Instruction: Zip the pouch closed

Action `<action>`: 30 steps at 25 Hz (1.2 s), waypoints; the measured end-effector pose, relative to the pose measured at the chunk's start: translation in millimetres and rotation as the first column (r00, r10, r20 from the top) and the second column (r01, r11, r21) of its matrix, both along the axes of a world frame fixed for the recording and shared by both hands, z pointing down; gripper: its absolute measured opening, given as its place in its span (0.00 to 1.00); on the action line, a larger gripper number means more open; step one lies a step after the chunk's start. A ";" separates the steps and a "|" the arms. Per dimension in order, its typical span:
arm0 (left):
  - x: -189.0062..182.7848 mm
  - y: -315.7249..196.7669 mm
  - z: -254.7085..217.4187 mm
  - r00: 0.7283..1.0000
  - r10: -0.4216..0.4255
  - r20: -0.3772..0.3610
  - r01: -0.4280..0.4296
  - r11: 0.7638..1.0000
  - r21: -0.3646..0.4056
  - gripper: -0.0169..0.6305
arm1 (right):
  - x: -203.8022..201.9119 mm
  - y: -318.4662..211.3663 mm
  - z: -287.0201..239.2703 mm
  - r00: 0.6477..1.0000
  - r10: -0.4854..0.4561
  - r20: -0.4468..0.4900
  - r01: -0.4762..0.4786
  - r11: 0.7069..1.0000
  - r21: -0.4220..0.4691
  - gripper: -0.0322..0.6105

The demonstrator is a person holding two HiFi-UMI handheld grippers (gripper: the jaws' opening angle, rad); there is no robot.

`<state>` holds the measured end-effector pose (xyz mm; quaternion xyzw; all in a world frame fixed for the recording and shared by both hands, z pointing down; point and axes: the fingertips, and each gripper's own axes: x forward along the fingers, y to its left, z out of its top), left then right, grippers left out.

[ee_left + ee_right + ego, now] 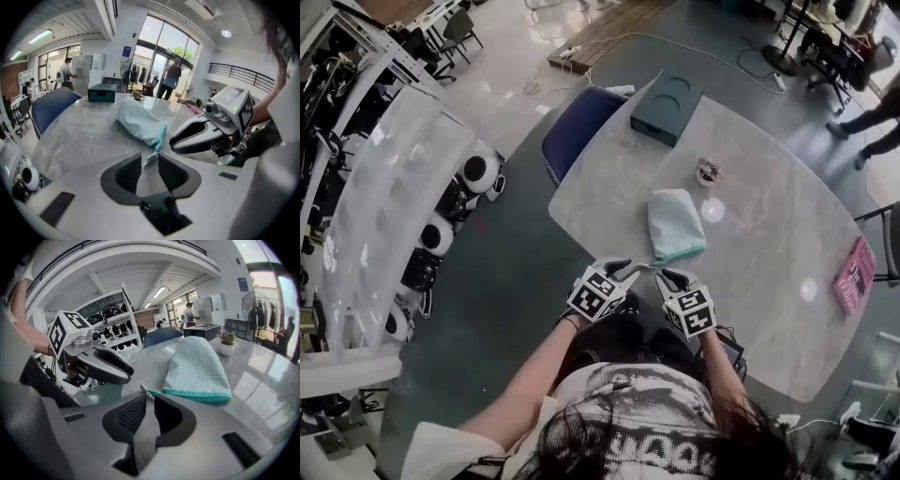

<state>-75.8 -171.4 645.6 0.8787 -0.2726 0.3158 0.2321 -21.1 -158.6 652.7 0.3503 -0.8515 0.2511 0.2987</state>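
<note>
Where the pouch lies, table (769, 234): pale marbled top under it.
Box (666, 111): dark, well beyond the pouch's far end.
Pouch (675, 223): mint checked cloth, lying flat, teal zipper edge (197, 396) facing the grippers.
Left gripper (637, 267): just off the pouch's near left corner; jaws apart, gripping nothing, zipper pull (151, 158) at their tips.
Right gripper (666, 275): at the same corner of the pouch; jaws a narrow slot apart, perhaps brushing the zipper's end, hard to tell.
Plant pot (709, 172): small, just past the pouch's far end.
</note>
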 end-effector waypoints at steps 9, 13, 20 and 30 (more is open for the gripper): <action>21.6 -5.6 27.3 0.971 0.210 0.116 -0.213 0.977 0.013 0.20 | 0.3 -1.5 27.7 0.993 -0.047 -0.105 0.042 0.997 -0.057 0.18; 29.4 -4.7 33.4 0.953 0.269 0.139 -0.273 0.962 0.005 0.20 | -2.7 -2.1 33.9 0.987 -0.075 -0.144 0.065 0.996 -0.068 0.18; 32.9 -5.9 41.2 0.948 0.280 0.150 -0.282 0.959 -0.003 0.12 | -3.1 -7.2 39.6 0.983 -0.082 -0.166 0.072 0.995 -0.067 0.16; 31.9 -6.6 42.3 0.948 0.286 0.137 -0.285 0.958 -0.026 0.10 | -9.3 -8.2 30.2 0.987 -0.100 -0.123 0.094 0.994 -0.054 0.09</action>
